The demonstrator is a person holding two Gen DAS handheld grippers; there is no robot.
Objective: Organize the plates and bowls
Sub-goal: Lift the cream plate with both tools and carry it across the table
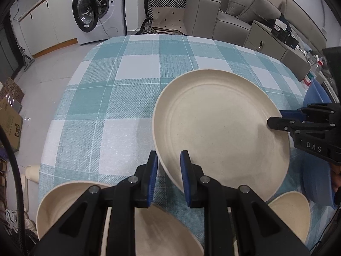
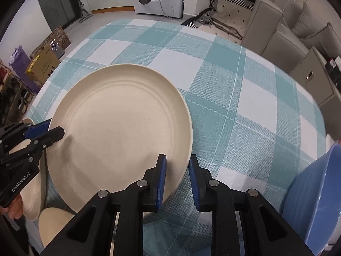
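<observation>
The left gripper (image 1: 169, 160) is clenched on the near-left rim of a large cream plate (image 1: 221, 132), one blue pad on each side of the edge. The right gripper (image 2: 175, 164) is clamped on the same plate's (image 2: 119, 136) opposite rim in the same way, so the plate hangs between the two, tilted, above the teal-and-white checked tablecloth (image 1: 119, 98). Whether any part of its underside touches the cloth is hidden by the plate itself.

Beneath the left gripper lies a cream bowl (image 1: 61, 200), largely covered by the black gripper body, with another cream dish (image 1: 166, 232) overlapping it; how they nest cannot be made out. A further cream bowl (image 1: 292, 213) shows only as a rim at the lower right. A blue bowl (image 2: 315, 198) at the right table edge is cut off by the frame. Beyond the table stand a washing machine (image 1: 100, 8) and a grey sofa (image 1: 238, 10).
</observation>
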